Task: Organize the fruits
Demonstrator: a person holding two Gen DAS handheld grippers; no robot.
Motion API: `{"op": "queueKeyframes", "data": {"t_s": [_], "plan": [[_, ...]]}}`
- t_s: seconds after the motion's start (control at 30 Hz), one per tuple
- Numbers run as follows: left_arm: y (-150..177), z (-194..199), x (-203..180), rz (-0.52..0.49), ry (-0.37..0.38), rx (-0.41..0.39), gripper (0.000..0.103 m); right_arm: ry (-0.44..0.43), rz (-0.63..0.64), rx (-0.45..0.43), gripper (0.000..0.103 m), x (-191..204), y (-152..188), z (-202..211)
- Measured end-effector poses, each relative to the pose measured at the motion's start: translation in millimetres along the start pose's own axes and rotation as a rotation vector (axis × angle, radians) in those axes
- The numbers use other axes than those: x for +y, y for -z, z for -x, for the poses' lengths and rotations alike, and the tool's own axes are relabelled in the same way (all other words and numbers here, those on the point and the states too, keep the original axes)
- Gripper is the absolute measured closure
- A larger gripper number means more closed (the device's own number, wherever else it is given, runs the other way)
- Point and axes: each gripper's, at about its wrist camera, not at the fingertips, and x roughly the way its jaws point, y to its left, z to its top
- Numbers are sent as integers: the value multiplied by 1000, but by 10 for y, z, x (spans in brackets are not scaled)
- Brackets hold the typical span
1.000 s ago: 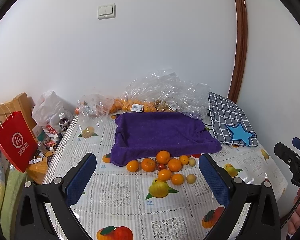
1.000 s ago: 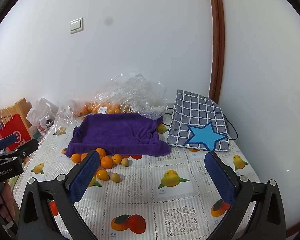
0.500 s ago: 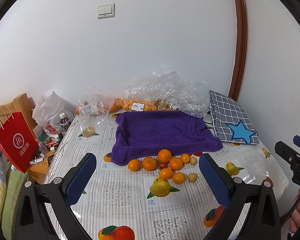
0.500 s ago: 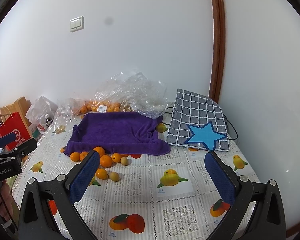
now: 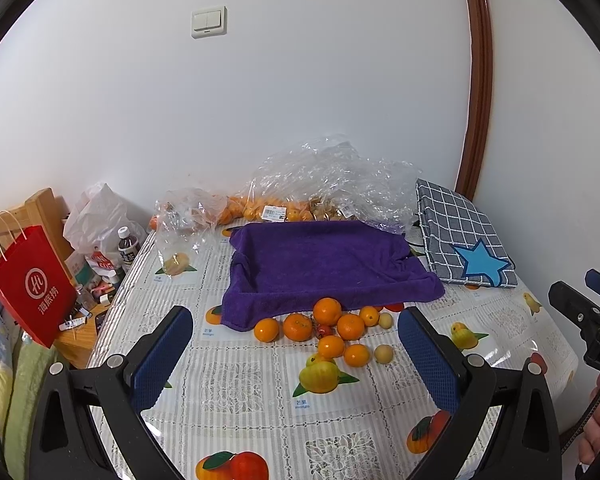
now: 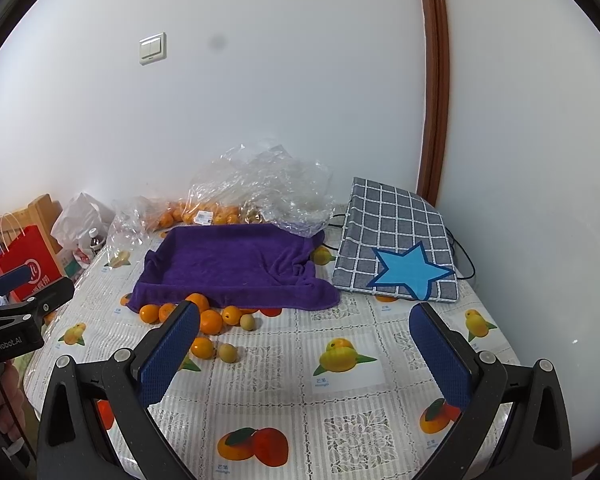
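Both grippers, the left gripper [image 5: 292, 356] and the right gripper [image 6: 304, 352], have black frames with silver screws and blue textured pads [image 5: 162, 354]. White lettering marks the tool at the right view's left edge.

Bare tablecloth [image 6: 284, 364] lies open before the oranges [image 5: 328, 328] — purple towel [image 5: 324, 268] behind.

Left gripper [image 5: 294, 350]: jaws wide apart, empty, aimed 12 o'clock. Right gripper [image 6: 304, 346]: same. Hand [image 5: 598, 420] at 4 o'clock.
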Motion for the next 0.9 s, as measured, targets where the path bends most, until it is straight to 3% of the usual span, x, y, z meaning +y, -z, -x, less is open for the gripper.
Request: {"op": "queueKeyframes", "data": {"t_s": [0.9], "plan": [[40, -53, -35, -4, -2, 11, 0, 3, 13, 3, 0, 57, 25, -20]]}}
